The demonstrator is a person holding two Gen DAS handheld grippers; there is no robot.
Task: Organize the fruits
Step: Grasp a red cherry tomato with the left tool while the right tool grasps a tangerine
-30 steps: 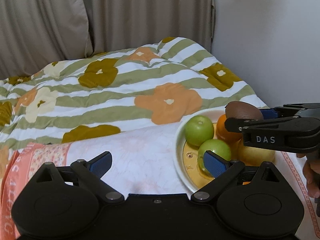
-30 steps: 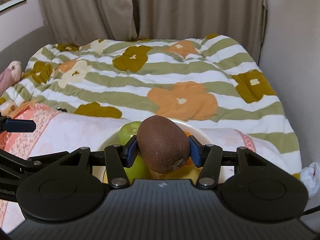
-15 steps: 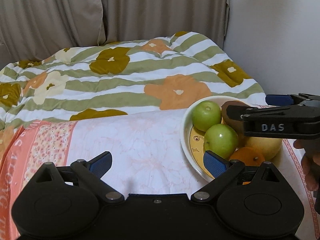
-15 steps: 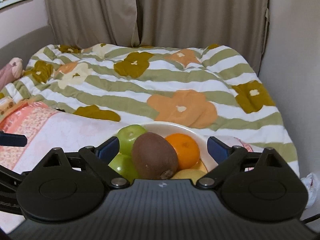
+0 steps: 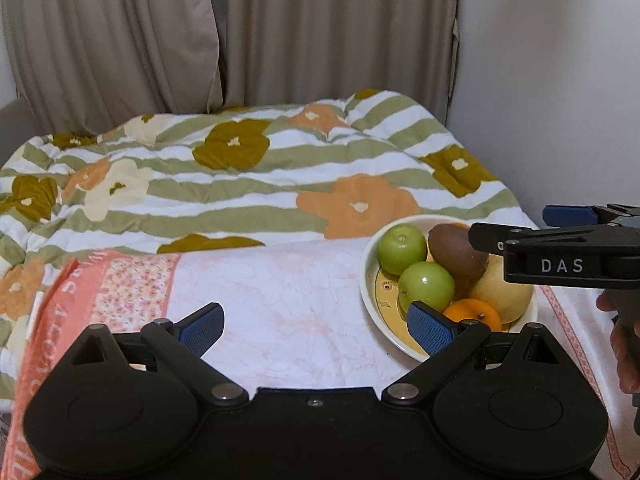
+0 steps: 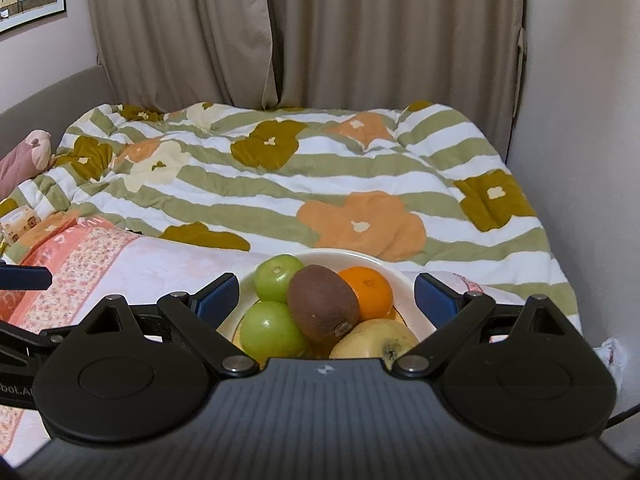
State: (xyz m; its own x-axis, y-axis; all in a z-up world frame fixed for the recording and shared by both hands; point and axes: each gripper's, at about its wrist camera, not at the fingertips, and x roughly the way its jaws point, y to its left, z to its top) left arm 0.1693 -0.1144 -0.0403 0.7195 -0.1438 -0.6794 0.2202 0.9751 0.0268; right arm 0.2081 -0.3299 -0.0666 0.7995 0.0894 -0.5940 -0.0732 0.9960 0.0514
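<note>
Kiwi (image 6: 322, 302) rests atop two green apples (image 6: 272, 330), an orange (image 6: 370, 292) and a pear (image 6: 378, 340) in the bowl (image 6: 404, 276) on the bed, both grippers' fingers (image 6: 434, 294) wide and empty, sorting apparently done.

The bed (image 6: 280, 200) has a flowery blanket (image 6: 360, 184), a pink cloth (image 5: 280, 292) and a bowl (image 5: 370, 300) of fruit.

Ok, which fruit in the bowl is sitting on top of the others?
The brown kiwi. It rests on the pile, propped on the green apples, the orange and the yellow fruit.
</note>
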